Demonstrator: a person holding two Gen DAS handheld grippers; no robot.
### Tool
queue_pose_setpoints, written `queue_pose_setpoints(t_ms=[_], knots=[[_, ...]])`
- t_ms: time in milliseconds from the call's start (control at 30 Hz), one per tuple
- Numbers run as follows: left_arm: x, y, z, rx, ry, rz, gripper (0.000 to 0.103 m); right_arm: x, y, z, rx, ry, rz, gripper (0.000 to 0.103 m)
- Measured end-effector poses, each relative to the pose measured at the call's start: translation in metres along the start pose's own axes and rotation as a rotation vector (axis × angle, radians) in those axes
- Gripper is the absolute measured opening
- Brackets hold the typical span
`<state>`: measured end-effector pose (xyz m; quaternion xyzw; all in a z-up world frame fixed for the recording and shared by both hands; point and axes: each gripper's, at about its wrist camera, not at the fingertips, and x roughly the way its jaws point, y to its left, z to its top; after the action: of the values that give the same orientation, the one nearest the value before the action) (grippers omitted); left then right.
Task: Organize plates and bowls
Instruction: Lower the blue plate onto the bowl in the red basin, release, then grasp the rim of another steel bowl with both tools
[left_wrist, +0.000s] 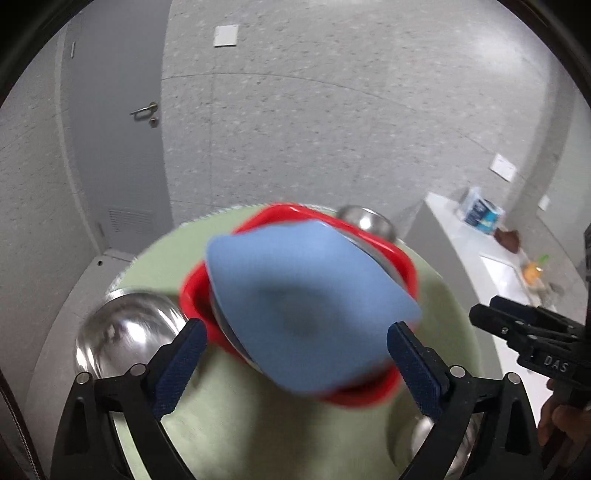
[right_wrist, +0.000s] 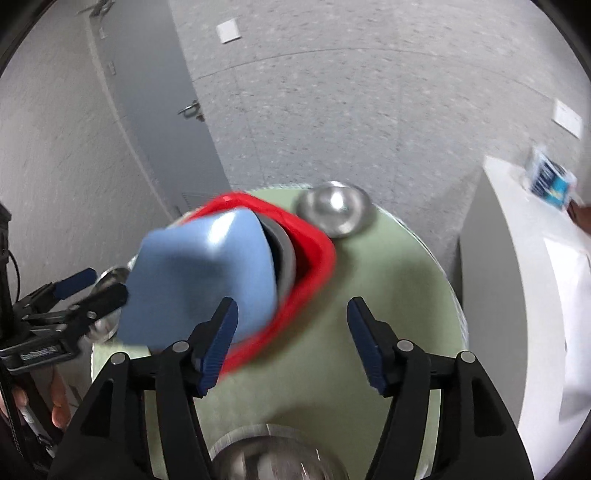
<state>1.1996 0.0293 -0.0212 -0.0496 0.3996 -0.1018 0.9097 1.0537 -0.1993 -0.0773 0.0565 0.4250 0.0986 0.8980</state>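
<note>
Both grippers (left_wrist: 297, 363) (right_wrist: 291, 341) agape (table (right_wrist: 388, 295) edge near)

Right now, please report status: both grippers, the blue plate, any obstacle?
Left gripper open, right gripper open, both empty. Blue plate leaning in red rack, released. Steel bowl close beside rack.

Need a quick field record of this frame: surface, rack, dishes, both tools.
surface: round green table
rack: red basket, on the table
in rack: blue plate tilted on edge, grey dishes behind it
loose: steel bowl left of the rack, steel bowl behind it
left tool: open, empty
right tool: open, empty
</note>
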Motion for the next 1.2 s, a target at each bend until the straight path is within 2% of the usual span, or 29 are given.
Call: queue_pose_setpoints(t_ms=[233, 400, 600, 800, 900, 933, 967, 1033, 1067, 1200], knots=[[-0.009, -0.040, -0.062, 0.094, 0.060, -0.078, 0.096, -0.019, -0.027, -0.064, 0.105, 0.050, -0.052, 0.064], [0.005, -0.052, -0.069, 0.127, 0.128, -0.090, 0.096, -0.011, -0.037, -0.095, 0.165, 0.109, -0.043, 0.064], [0.028, -0.067, -0.080, 0.161, 0.203, -0.078, 0.087, -0.002, -0.037, -0.119, 0.189, 0.156, -0.025, 0.064], [0.050, -0.077, -0.075, 0.182, 0.258, -0.093, 0.071, 0.010, -0.035, -0.133, 0.198, 0.189, 0.001, 0.063], [0.061, -0.078, -0.072, 0.190, 0.289, -0.117, 0.054, 0.014, -0.034, -0.137, 0.203, 0.204, 0.007, 0.058], [0.065, -0.077, -0.071, 0.191, 0.305, -0.135, 0.045, 0.015, -0.033, -0.139, 0.205, 0.207, 0.010, 0.056], [0.069, -0.077, -0.069, 0.190, 0.318, -0.154, 0.034, 0.016, -0.033, -0.140, 0.207, 0.210, 0.014, 0.049], [0.075, -0.077, -0.065, 0.195, 0.343, -0.193, 0.021, 0.016, -0.032, -0.141, 0.211, 0.213, 0.026, 0.037], [0.077, -0.076, -0.061, 0.206, 0.340, -0.186, 0.020, 0.015, -0.032, -0.141, 0.211, 0.215, 0.029, 0.031], [0.078, -0.067, -0.051, 0.212, 0.341, -0.197, 0.019, 0.012, -0.028, -0.142, 0.216, 0.208, 0.021, 0.027]])
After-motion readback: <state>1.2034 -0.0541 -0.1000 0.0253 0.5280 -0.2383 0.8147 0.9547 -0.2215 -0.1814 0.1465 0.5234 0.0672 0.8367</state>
